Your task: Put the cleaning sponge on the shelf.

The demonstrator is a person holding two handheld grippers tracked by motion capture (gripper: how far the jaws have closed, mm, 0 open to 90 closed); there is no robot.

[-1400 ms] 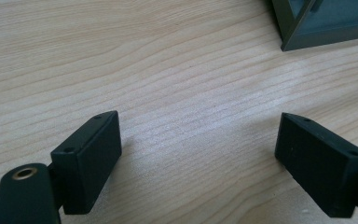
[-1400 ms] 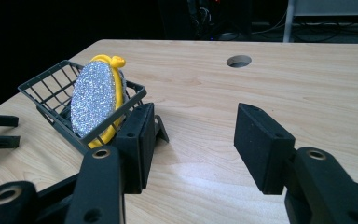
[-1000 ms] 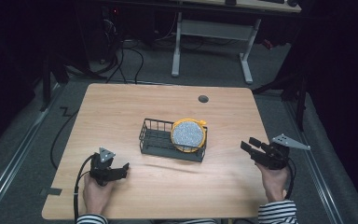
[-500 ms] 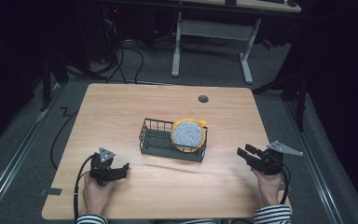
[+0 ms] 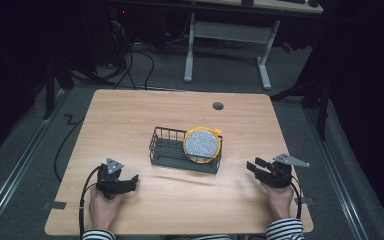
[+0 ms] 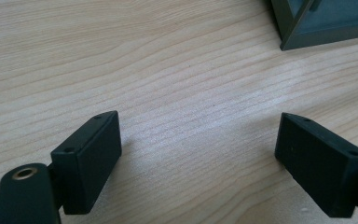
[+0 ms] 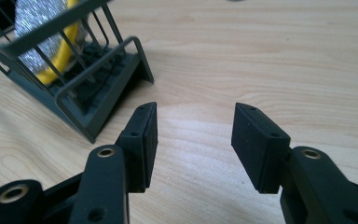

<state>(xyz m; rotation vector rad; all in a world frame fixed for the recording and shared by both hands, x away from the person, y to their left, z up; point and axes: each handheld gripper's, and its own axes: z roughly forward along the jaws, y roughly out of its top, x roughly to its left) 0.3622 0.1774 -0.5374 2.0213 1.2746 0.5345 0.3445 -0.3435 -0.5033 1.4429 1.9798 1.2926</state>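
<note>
A dark wire rack (image 5: 175,150) stands in the middle of the wooden table (image 5: 130,115), and a yellow-rimmed speckled plate (image 5: 202,144) leans upright in its right end. In the right gripper view the rack (image 7: 93,93) and the plate (image 7: 42,32) lie up and to the left of the jaws. My left gripper (image 5: 132,180) rests near the table's front left, open and empty; its jaws stand wide over bare wood (image 6: 200,149). My right gripper (image 5: 252,166) sits at the front right, just right of the rack, open with nothing between its jaws (image 7: 193,140).
A round cable grommet (image 5: 218,106) sits near the table's far edge. A corner of the rack (image 6: 317,23) shows at the top right of the left gripper view. Behind the table stands a desk frame (image 5: 225,45) with cables on the floor.
My right gripper has come down and slightly left, settling near the table's front right. The left gripper, the rack and the plate have not moved.
</note>
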